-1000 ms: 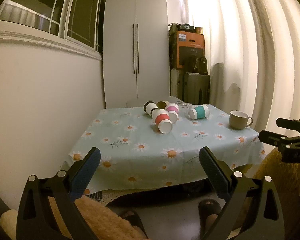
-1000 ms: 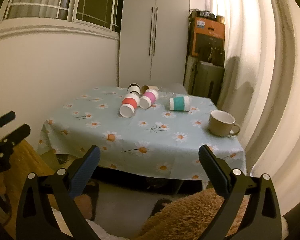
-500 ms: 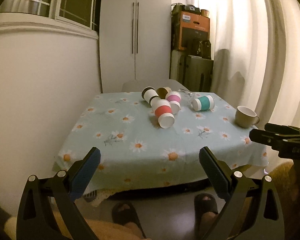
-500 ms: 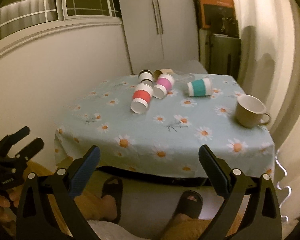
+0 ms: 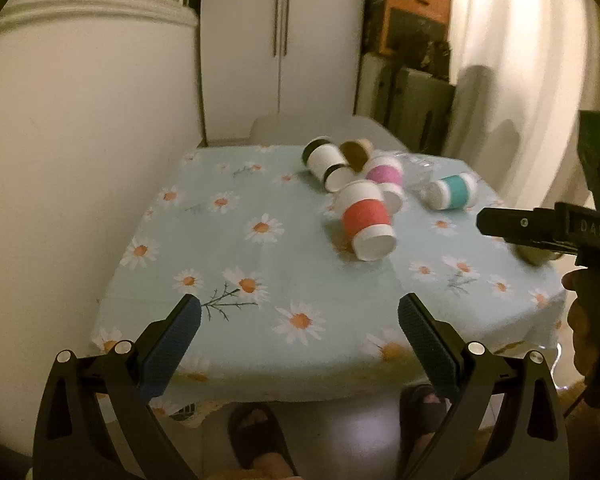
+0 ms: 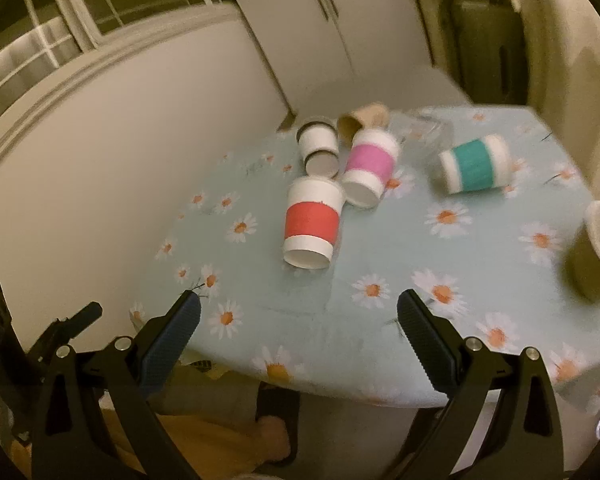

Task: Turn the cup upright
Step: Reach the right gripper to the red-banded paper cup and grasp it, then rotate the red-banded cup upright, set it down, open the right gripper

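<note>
Several paper cups lie on their sides on the daisy tablecloth (image 5: 260, 264): a red-banded cup (image 5: 366, 220) (image 6: 312, 222) nearest me, a pink-banded cup (image 5: 384, 178) (image 6: 370, 166), a black-rimmed white cup (image 5: 326, 160) (image 6: 319, 148), a brown cup (image 5: 356, 150) (image 6: 362, 120) and a teal-banded cup (image 5: 454, 191) (image 6: 476, 164). My left gripper (image 5: 299, 318) is open and empty above the table's near edge. My right gripper (image 6: 299, 316) is open and empty over the near edge, closest to the red cup; it also shows at the right of the left wrist view (image 5: 540, 232).
A beige mug (image 6: 598, 252) stands upright at the table's right edge. A clear plastic item (image 6: 428, 130) lies behind the pink cup. A wall is left of the table, a cabinet (image 5: 280, 40) and boxes (image 5: 414, 16) behind it. Feet in slippers (image 5: 260, 436) are below.
Both grippers have moved forward and up toward the table, so the cups look closer and are seen more from above. Both stay open. The cups have not moved.
</note>
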The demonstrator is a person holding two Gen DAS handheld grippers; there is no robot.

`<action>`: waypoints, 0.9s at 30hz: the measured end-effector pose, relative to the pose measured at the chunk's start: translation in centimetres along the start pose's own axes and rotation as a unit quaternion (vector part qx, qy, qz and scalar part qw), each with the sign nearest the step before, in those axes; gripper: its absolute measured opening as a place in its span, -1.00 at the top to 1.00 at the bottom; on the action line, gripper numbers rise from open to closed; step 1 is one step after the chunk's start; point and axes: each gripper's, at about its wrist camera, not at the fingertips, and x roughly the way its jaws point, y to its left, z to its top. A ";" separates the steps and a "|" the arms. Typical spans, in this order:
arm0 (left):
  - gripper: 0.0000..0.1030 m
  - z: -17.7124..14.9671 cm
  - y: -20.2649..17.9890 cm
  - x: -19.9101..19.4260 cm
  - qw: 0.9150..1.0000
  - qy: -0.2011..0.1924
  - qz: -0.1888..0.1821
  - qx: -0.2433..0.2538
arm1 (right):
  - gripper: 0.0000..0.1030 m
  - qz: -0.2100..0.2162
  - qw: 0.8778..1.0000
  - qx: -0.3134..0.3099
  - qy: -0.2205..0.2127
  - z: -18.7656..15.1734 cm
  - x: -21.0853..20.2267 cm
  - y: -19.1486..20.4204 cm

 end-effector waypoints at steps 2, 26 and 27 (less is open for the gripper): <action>-0.87 0.6 0.5 1.8 1.000 0.019 -0.001 -0.008 | -0.90 0.007 0.999 0.019 0.037 1.6 2.3 -0.7; -0.87 1.0 5.8 12.6 0.986 0.126 -0.027 -0.103 | -0.29 -0.072 0.979 0.005 0.192 9.6 17.3 -1.4; -0.87 0.9 5.9 12.7 0.986 0.129 -0.030 -0.106 | -0.29 -0.071 0.978 0.005 0.194 9.5 17.4 -1.4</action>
